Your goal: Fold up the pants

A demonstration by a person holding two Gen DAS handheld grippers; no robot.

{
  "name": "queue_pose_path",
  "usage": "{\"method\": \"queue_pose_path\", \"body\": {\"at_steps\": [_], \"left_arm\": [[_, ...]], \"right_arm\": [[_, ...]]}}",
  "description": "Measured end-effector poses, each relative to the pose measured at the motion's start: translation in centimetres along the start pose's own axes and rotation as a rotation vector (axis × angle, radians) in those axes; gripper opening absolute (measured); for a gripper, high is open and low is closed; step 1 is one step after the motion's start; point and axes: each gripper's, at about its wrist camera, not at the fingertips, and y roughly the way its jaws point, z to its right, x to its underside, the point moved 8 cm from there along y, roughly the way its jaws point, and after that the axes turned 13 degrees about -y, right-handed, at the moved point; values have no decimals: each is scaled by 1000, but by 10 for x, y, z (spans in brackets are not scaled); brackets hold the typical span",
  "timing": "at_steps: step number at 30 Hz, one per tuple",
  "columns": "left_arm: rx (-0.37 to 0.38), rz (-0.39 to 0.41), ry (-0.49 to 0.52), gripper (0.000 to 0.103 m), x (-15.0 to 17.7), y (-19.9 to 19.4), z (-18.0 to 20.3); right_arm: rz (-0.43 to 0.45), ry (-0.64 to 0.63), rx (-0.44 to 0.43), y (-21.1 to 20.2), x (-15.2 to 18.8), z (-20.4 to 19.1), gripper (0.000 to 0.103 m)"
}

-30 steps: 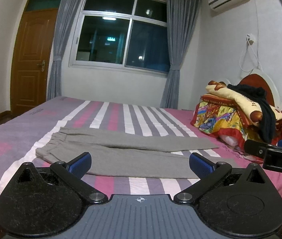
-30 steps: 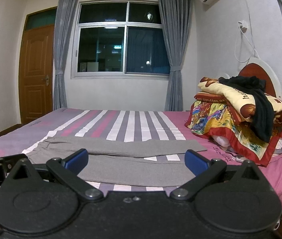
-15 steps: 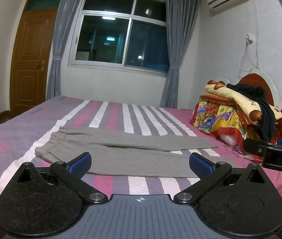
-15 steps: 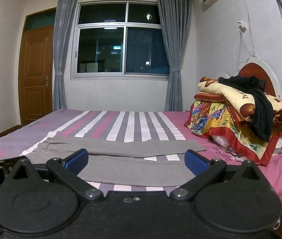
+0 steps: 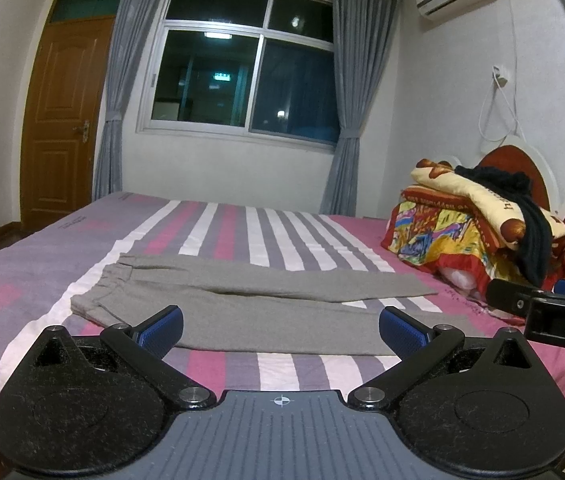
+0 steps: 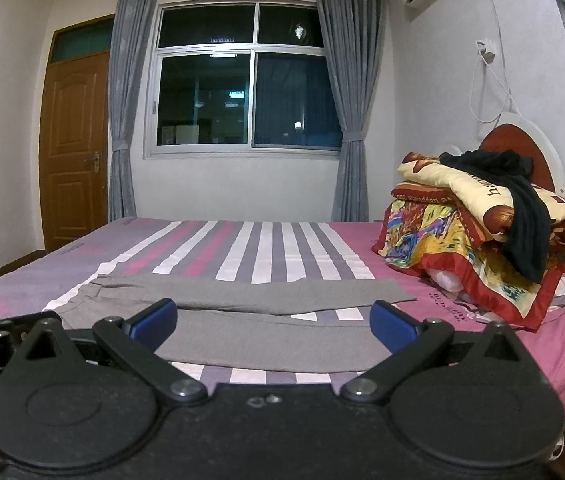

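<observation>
Lighting: indoor, artificial, moderately dim, cool cast; source overhead and out of frame. Window [image 5: 242, 68]: dark panes, night outside, carrying reflections of a ceiling tube lamp and small bright spots. Walls: evenly lit, slight purple tint. Shadows: soft, faint under the grey pants [image 6: 242, 320] and beside the folded bedding [image 6: 474, 236]. Distortion: strong fisheye bowing of door [image 5: 62, 120] and curtains [image 6: 346, 80]; black vignette at the corners. Focus: sharp mid-frame; fine grain in dark areas. No motion blur.
</observation>
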Motion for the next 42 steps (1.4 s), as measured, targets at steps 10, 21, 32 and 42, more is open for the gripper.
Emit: {"method": "queue_pose_path", "body": {"at_steps": [10,21,32,42], "left_arm": [[-22,-63,-8,103,6,27,-12],[-25,-85,45,103,-39,109,-27],[-83,-115,101,103,-77,213,-49],[-123,-184,167,103,-88,333,-102]], "right_arm": [[28,5,-124,20,-6,-6,103],[-24,-147,-63,110,-42,3,103],[-56,-183,-64,199,-57,11,103],[-100,-221,-109,302,-49,-3,103]]}}
